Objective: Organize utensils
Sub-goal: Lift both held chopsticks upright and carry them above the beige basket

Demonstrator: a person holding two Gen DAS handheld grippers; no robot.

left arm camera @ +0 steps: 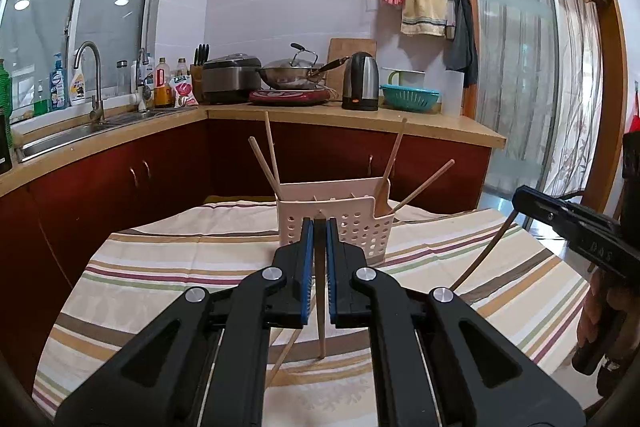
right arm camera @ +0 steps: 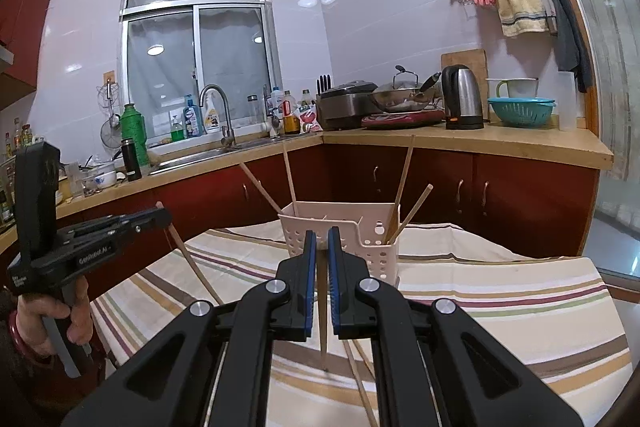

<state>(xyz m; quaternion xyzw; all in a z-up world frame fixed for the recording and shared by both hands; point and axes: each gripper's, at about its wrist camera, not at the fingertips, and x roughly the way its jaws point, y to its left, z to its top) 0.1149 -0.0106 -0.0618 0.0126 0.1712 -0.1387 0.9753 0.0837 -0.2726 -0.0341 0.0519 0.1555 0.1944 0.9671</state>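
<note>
A pale pink perforated utensil holder stands on the striped tablecloth. It holds two chopsticks on its left, and a wooden spoon and another chopstick on its right. My left gripper is shut on a chopstick that hangs down just in front of the holder. My right gripper is shut on a chopstick too, also close before the holder. Each gripper shows in the other's view, the right and the left. Loose chopsticks lie on the cloth.
The table is covered by a striped cloth. Behind it runs an L-shaped kitchen counter with red cabinets, a sink, a rice cooker, a wok, a kettle and a teal colander. A glass sliding door is at the right.
</note>
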